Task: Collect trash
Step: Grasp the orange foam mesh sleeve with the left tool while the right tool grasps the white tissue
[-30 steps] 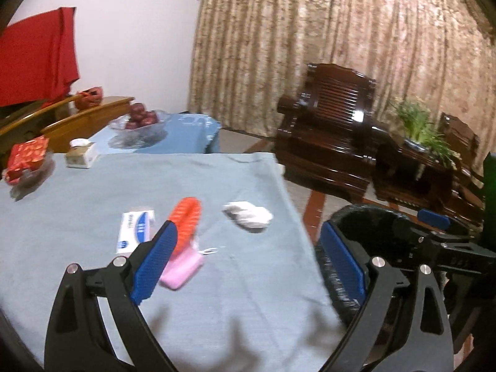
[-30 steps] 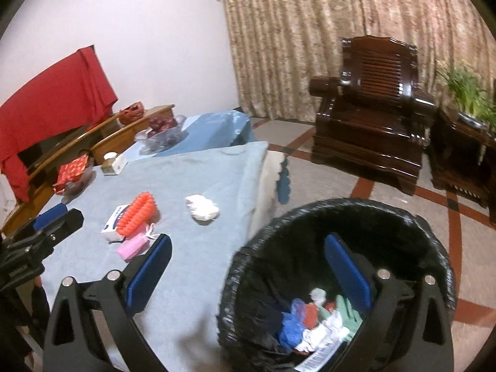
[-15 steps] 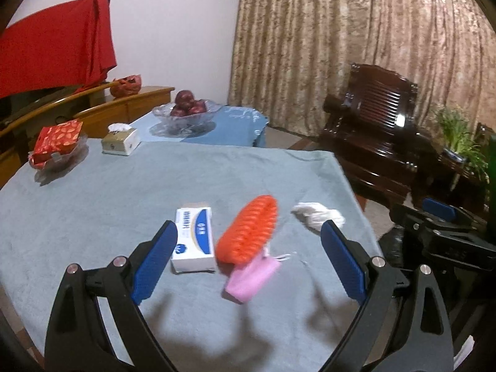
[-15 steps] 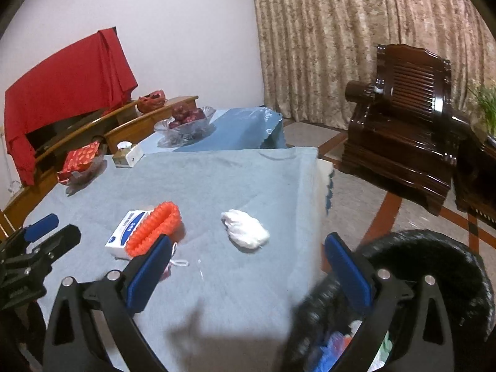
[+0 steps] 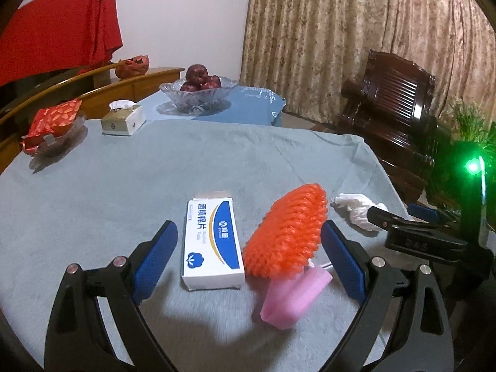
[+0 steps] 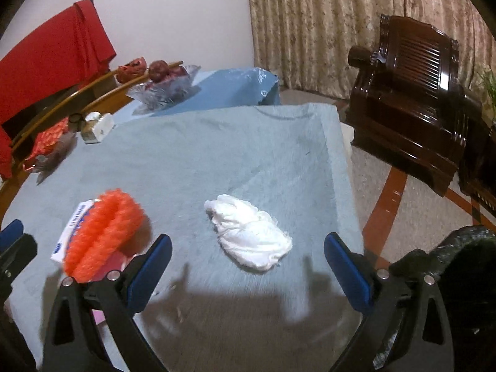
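The round worktop (image 6: pixel 192 161) under its grey-blue fleece cloth takes up most of the room in front of me, and a black-lined trash bin (image 6: pixel 465 266) stands on the floor just off its right edge, close beside the right claw (image 6: pixel 248 266).

Four bits of rubbish lie toward the near side. The white-and-blue cardboard box (image 5: pixel 212 241) lies flat, its long axis running away from the left claw (image 5: pixel 248 263). Just to the box's right sits an orange foam fruit net (image 5: pixel 286 231), tilted and resting on a small pink wrapper (image 5: pixel 294 294). Further right, apart from those, is a crumpled white tissue wad (image 6: pixel 248 232).

Both claws are spread wide and have hold of nothing. The left one frames the box and the orange net between its blue pads. The right one faces the tissue squarely: the wad lies straight ahead between its pads, its longer side running diagonally from far-left to near-right. I'd judge the tissue is the right claw's to take, being nearer to it and to the bin, with a slight turn needed to close across the wad's short side.
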Demonstrator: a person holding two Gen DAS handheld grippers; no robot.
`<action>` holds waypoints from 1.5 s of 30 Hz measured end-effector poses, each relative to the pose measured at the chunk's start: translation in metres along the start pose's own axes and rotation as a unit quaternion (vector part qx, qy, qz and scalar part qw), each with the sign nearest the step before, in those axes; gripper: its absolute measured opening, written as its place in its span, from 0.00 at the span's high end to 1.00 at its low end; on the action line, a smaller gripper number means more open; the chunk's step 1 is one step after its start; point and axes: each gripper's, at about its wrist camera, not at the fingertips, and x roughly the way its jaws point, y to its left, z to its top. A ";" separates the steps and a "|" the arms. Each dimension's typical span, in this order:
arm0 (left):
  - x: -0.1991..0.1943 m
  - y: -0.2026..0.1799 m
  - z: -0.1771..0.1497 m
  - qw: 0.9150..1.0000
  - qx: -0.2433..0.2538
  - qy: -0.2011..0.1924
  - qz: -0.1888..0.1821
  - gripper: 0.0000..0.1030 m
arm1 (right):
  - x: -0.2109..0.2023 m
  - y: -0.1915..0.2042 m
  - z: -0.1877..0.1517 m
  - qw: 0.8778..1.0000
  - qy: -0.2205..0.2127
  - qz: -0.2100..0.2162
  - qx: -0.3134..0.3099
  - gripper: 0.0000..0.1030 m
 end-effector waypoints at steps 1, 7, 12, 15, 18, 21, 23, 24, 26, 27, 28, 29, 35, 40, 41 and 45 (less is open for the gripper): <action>0.003 -0.001 0.000 1.000 0.001 0.001 -0.001 0.12 | 0.005 0.000 0.002 1.000 0.003 -0.002 0.001 0.07; 0.019 -0.001 -0.001 1.000 0.004 0.008 -0.011 0.12 | 0.027 -0.002 0.007 1.000 0.022 -0.005 0.004 0.17; 0.026 -0.003 -0.002 1.000 0.004 0.012 -0.016 0.12 | 0.041 0.001 0.005 0.999 0.051 0.004 -0.006 0.42; 0.030 -0.006 -0.003 1.000 0.004 0.015 -0.020 0.12 | 0.039 0.000 0.003 0.998 0.053 0.013 -0.004 0.53; 0.034 -0.012 -0.004 0.999 0.008 0.017 -0.026 0.12 | 0.035 0.000 0.003 0.999 0.051 0.017 -0.007 0.64; 0.037 -0.020 -0.003 0.999 0.013 0.019 -0.030 0.12 | 0.029 -0.001 0.005 0.999 0.048 0.021 -0.001 0.67; 0.039 -0.025 -0.002 0.999 0.015 0.020 -0.031 0.14 | 0.026 -0.001 0.006 0.999 0.042 0.025 0.003 0.68; 0.041 -0.027 -0.002 0.999 0.018 0.021 -0.032 0.16 | 0.024 -0.001 0.007 0.999 0.039 0.027 0.005 0.68; 0.046 -0.032 -0.001 0.999 0.024 0.024 -0.032 0.18 | 0.021 -0.001 0.009 0.999 0.035 0.030 0.007 0.68; 0.048 -0.034 -0.001 0.999 0.026 0.026 -0.032 0.18 | 0.020 -0.002 0.010 0.999 0.034 0.031 0.009 0.68; 0.052 -0.036 -0.002 0.999 0.029 0.029 -0.031 0.18 | 0.018 -0.002 0.011 0.999 0.033 0.033 0.010 0.68; 0.055 -0.038 -0.002 0.999 0.031 0.032 -0.030 0.19 | 0.018 -0.003 0.013 0.999 0.032 0.033 0.011 0.68; 0.073 -0.046 -0.001 0.998 0.039 0.045 -0.022 0.26 | 0.013 -0.006 0.018 0.999 0.028 0.035 0.014 0.68; 0.083 -0.051 0.002 0.997 0.047 0.053 -0.017 0.42 | 0.012 -0.008 0.017 0.999 0.029 0.040 0.018 0.68; 0.084 -0.052 0.002 0.997 0.047 0.055 -0.017 0.48 | 0.012 -0.008 0.017 0.999 0.029 0.041 0.018 0.68; 0.082 -0.050 0.005 0.997 0.043 0.055 -0.018 0.62 | 0.007 -0.007 0.015 0.998 0.027 0.046 0.017 0.68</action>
